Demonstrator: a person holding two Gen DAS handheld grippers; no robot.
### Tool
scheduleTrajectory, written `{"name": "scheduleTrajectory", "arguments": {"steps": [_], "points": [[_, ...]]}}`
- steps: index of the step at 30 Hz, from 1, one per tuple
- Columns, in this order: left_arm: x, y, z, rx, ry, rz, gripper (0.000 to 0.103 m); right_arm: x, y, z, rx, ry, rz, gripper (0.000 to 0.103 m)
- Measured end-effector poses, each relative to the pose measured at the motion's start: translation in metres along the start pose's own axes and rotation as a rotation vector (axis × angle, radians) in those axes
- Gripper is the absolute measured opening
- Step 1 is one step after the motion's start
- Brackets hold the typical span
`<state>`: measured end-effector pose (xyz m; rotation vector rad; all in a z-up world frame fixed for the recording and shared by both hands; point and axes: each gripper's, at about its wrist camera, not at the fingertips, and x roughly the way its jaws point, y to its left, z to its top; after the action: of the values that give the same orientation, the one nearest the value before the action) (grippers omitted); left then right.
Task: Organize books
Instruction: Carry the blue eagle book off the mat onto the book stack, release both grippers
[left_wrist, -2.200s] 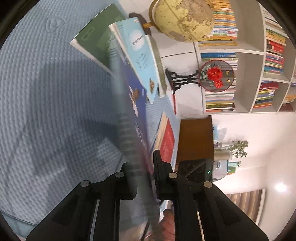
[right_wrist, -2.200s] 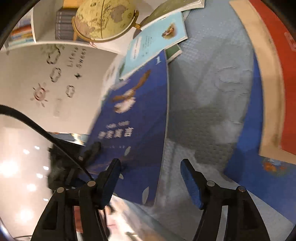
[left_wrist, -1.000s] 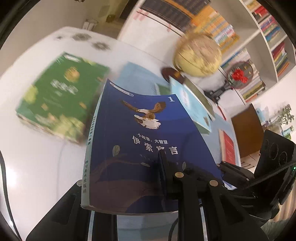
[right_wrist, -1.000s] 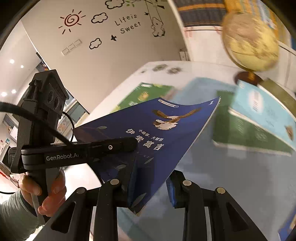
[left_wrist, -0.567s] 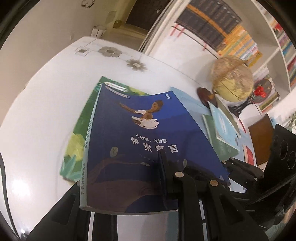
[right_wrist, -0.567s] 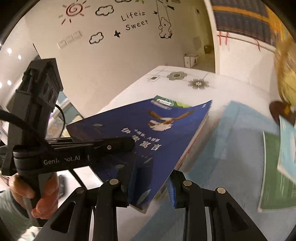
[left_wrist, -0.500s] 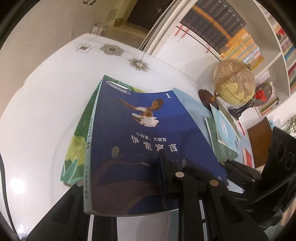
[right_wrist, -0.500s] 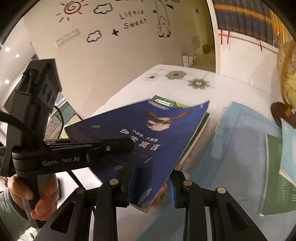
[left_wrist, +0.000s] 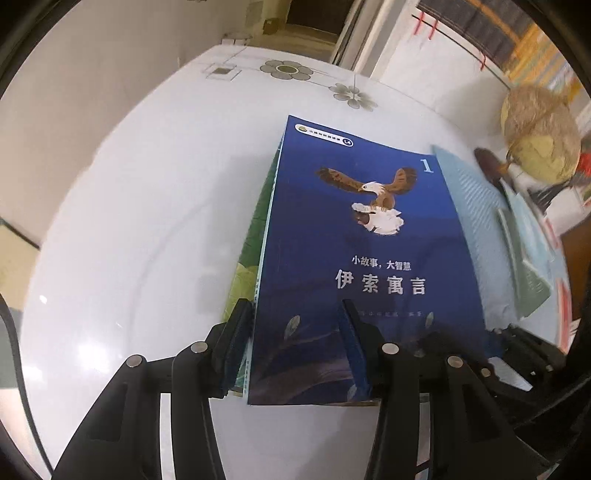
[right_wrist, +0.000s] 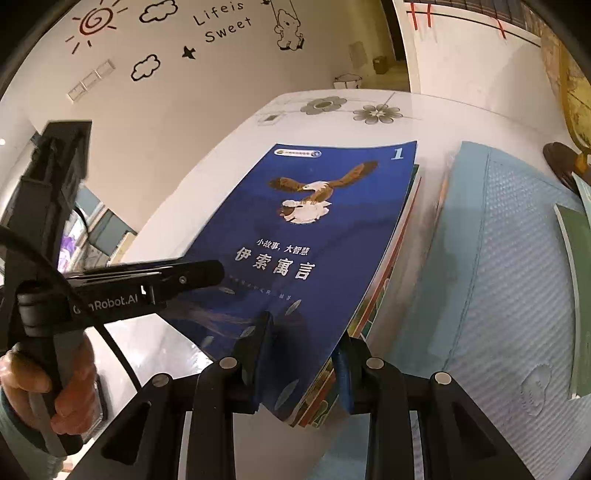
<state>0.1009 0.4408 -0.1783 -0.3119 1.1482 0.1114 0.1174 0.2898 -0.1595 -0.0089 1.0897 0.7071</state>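
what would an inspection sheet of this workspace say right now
surface: white table with flower prints, a light blue mat on its right part.
job's things: blue book with an eagle cover lies on a green book; more books on the mat.
clutter: globe at the far right.
grippers: left hand-held gripper is opening, the blue book's near edge between its fingers; right hand-held gripper is shut on the blue book's corner.
cables: black cable by the left hand.
surroundings: wall with sun and cloud stickers; doorway behind.
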Motion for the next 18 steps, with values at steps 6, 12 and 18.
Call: {"name": "scheduleTrajectory", "arguments": {"steps": [6,12,18], "points": [[-0.003,-0.001,-0.005,-0.001,-0.03,0.104,0.046,0.009,0.008,-0.001,-0.02,0.043,0.012,0.032],[-0.024,-0.003,-0.014,0.047,-0.089,0.264,0.046,-0.025,-0.018,-0.024,-0.032,0.061,-0.041,0.033],[-0.055,-0.051,-0.014,0.1,-0.171,0.134,0.046,-0.114,-0.098,-0.069,0.119,0.001,-0.149,0.044]]}}
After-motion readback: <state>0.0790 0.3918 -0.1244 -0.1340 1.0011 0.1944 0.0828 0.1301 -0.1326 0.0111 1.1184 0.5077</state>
